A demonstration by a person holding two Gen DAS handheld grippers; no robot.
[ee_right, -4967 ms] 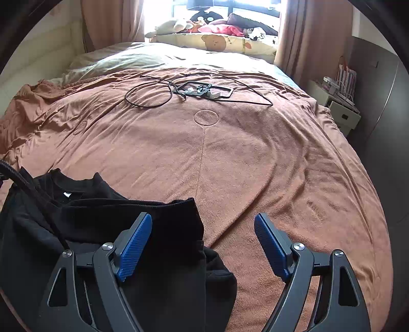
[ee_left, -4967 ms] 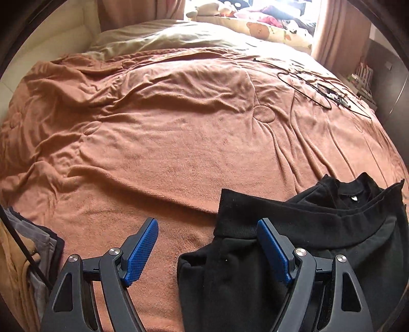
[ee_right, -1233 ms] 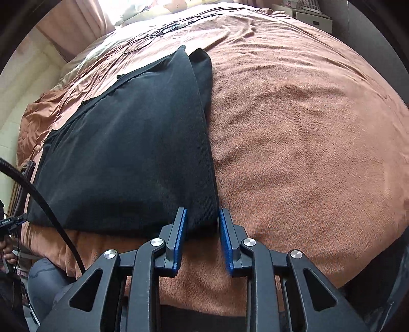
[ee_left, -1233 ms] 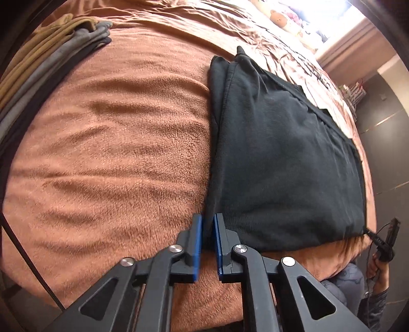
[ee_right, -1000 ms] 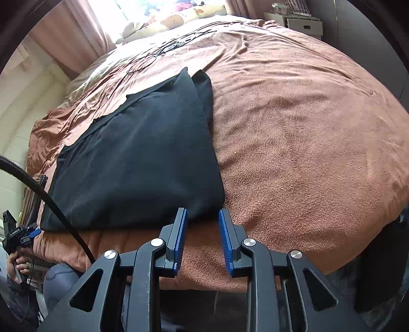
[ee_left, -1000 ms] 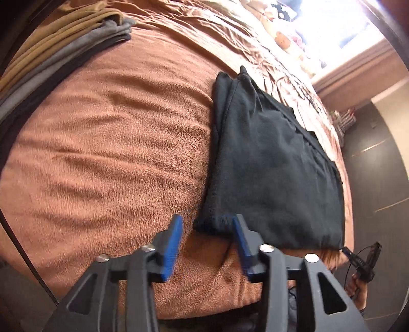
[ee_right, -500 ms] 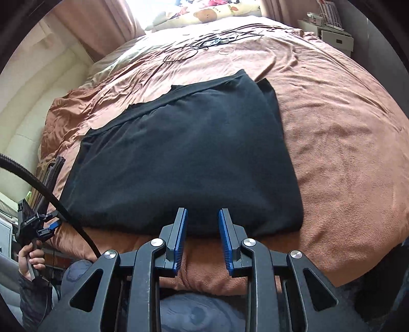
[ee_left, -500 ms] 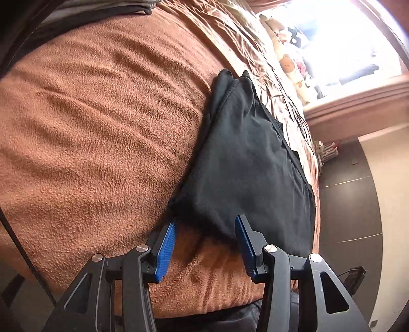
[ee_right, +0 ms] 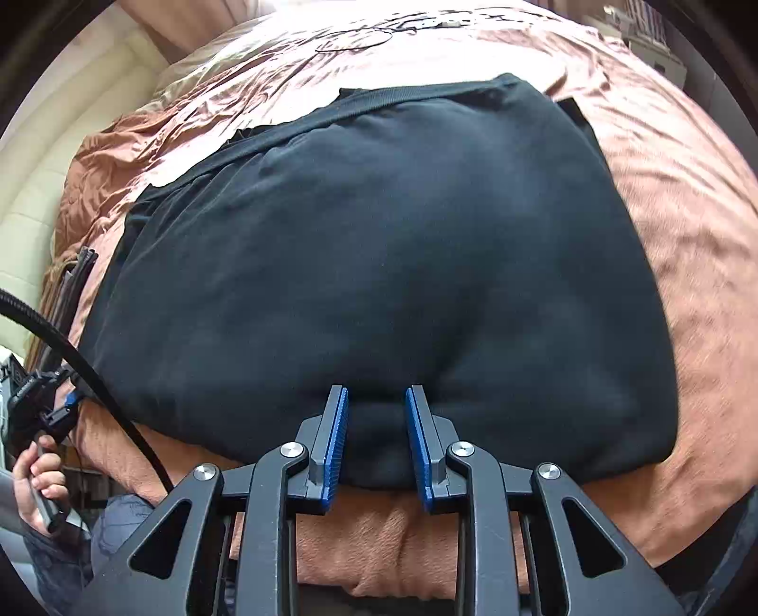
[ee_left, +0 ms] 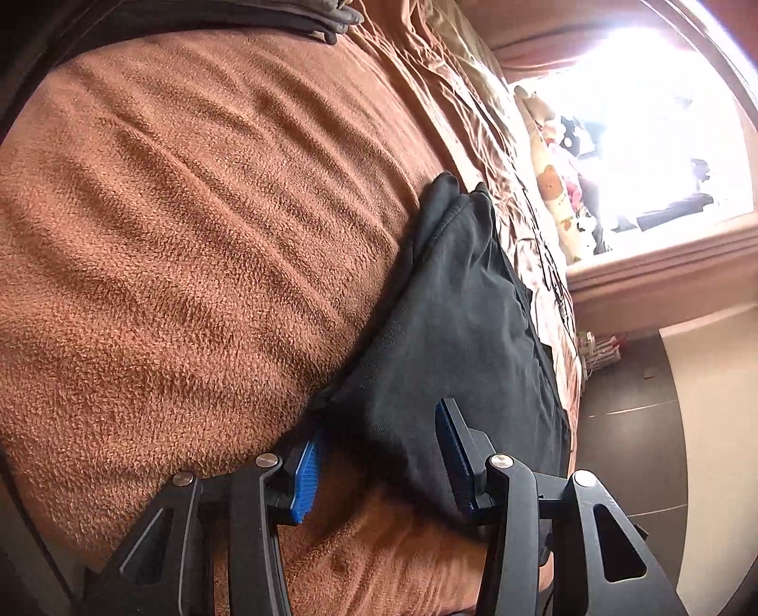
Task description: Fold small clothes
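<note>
Our left claw (ee_left: 379,455) stands half wide around the black garment's (ee_left: 464,322) corner on the bed (ee_left: 189,237). Our right claw (ee_right: 376,436) is narrow, straddling its near hem without pinching.

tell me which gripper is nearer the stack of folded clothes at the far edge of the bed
Left. The left gripper straddles the black garment's corner on the side facing the folded stack; the right gripper sits at the garment's near edge, farther from the stack.

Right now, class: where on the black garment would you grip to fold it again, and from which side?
Grip the black garment by its near hem, at the corners, coming from the bed's near edge. That edge lies straight and thick along the brown blanket, and the right tongs already straddle it.
</note>
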